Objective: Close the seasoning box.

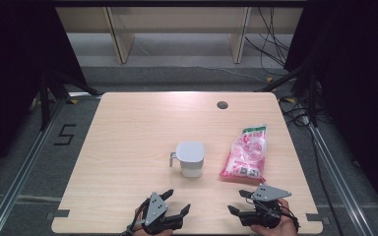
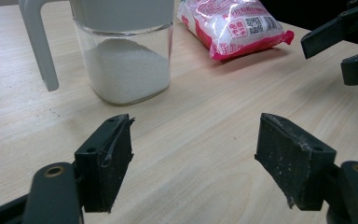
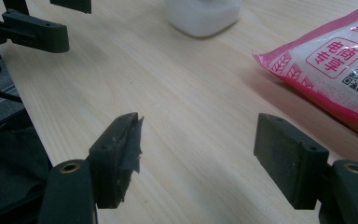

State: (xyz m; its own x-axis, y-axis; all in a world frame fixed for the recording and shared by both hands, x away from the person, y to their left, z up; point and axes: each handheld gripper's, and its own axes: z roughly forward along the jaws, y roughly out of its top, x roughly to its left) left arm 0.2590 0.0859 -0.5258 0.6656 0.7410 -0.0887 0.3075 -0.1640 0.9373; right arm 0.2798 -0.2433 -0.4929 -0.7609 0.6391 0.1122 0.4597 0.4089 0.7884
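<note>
hovering low at table's near edge, left gripper [image 1: 177,201] and right gripper [image 1: 238,201] spread wide, empty, facing jar [image 1: 191,158]

We note a pale wooden surface [image 1: 128,147] with a dark round grommet [image 1: 222,104] near its far edge; cables [image 1: 270,44] trail across the grey floor [image 1: 177,73] beyond.

We count one lidded jug [image 1: 190,158] and one pink bag [image 1: 245,152]. We hold two grippers, left gripper [image 1: 178,201] and right gripper [image 1: 239,201].
</note>
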